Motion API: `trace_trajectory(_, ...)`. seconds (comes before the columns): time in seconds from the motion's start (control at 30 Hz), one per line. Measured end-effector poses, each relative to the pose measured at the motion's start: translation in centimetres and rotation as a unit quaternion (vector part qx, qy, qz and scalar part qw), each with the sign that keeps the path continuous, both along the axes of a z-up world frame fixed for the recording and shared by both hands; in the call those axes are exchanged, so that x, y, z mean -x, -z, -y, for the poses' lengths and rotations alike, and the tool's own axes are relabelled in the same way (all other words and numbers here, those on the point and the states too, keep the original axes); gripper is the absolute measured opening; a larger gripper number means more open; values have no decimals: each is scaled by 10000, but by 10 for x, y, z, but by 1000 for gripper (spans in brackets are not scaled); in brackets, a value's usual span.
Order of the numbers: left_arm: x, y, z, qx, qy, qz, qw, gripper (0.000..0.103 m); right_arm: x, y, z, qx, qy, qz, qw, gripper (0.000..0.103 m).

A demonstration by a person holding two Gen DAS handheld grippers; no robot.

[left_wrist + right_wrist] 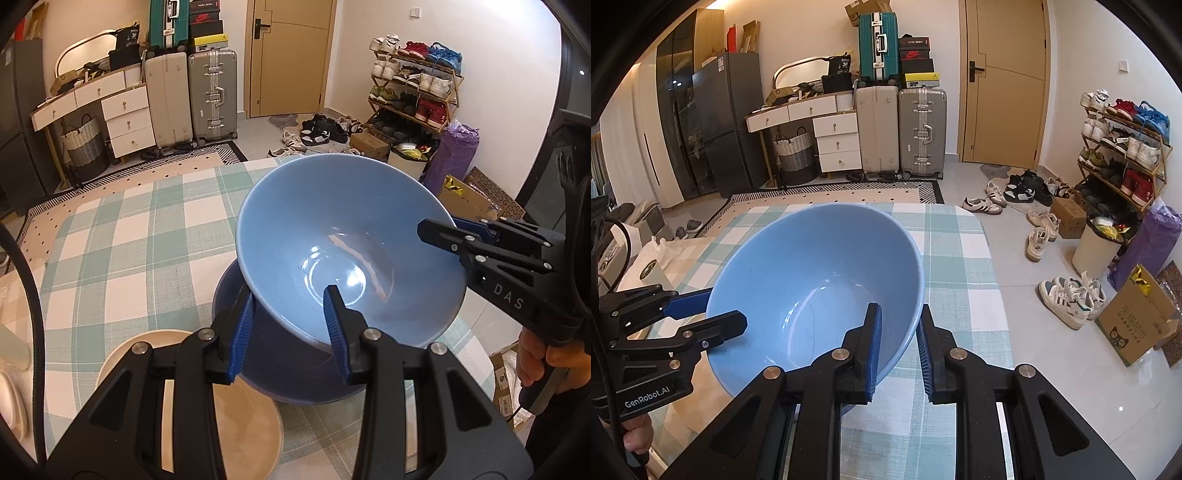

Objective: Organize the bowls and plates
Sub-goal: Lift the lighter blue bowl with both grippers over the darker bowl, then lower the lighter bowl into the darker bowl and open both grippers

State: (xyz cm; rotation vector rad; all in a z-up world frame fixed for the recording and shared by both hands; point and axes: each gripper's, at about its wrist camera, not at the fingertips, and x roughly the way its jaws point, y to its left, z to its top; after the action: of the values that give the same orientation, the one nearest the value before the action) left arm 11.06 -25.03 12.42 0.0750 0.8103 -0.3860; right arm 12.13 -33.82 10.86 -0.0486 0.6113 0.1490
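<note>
Over the checked tablecloth (122,236), a light blue bowl (347,243) sits tilted, held off the surface by both grippers at once. Left gripper (291,332) has its fingers straddling the near rim, one blue pad inside and one outside, pinching the wall. Right gripper (899,347) does the same on the opposite rim, clamped on the wall too. Right under the bowl there's a darker blue bowl (280,373) resting on the cloth, and touching that one on its near side is a beige plate (243,424), also flat on the cloth.
</note>
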Motion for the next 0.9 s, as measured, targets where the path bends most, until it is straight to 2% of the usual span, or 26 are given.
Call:
trace_trajectory(0.6, -17, 35, -21, -219, -139, -180, 9995, 35, -16, 32, -26, 121, -147, -321, 9993, 20)
trace_trajectory(0.9, -22, 53, -24, -460, -179, -206, 9986, 35, -17, 45, -34, 229, -195, -397, 9988, 21)
